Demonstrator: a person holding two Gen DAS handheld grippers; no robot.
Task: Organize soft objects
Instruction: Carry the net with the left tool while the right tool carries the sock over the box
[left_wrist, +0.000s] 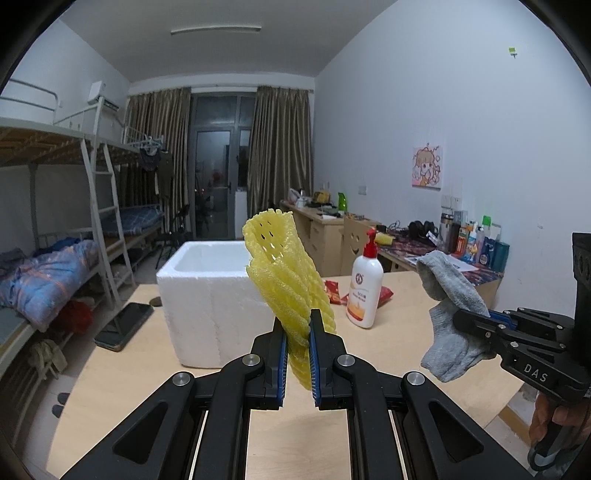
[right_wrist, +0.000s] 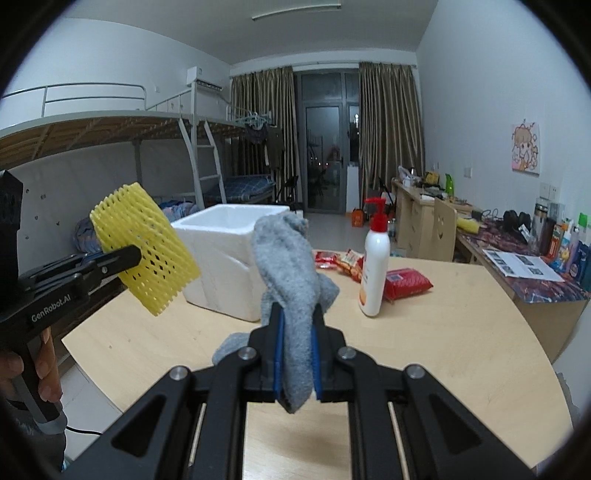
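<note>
The left gripper (left_wrist: 296, 325) is clamped on a yellow foam net (left_wrist: 284, 273), its jaws pressed against the lower part of the sleeve, which stands up and curls above the fingertips, held in the air over the wooden table (left_wrist: 140, 369). The right gripper (right_wrist: 297, 317) has its jaws closed on a grey sock (right_wrist: 291, 258); the cloth rises above the fingertips, folds over, and a loose end hangs below them, clear of the table. Seen from the left wrist camera, the right gripper comes in from the right edge with the sock draped across its tip, level with the foam net and well apart from it. From the right wrist camera the left gripper enters from the left edge, holding the net up beside a white foam box (right_wrist: 225, 254). That box stands open-topped on the far left part of the table, beyond both held things. To its right stands a white pump bottle (right_wrist: 376, 266) with a red top, upright, and just beside it lie red snack packets (right_wrist: 406, 282), flat on the table. A dark phone (left_wrist: 123, 326) lies near the left edge of the table, close to the box.
</note>
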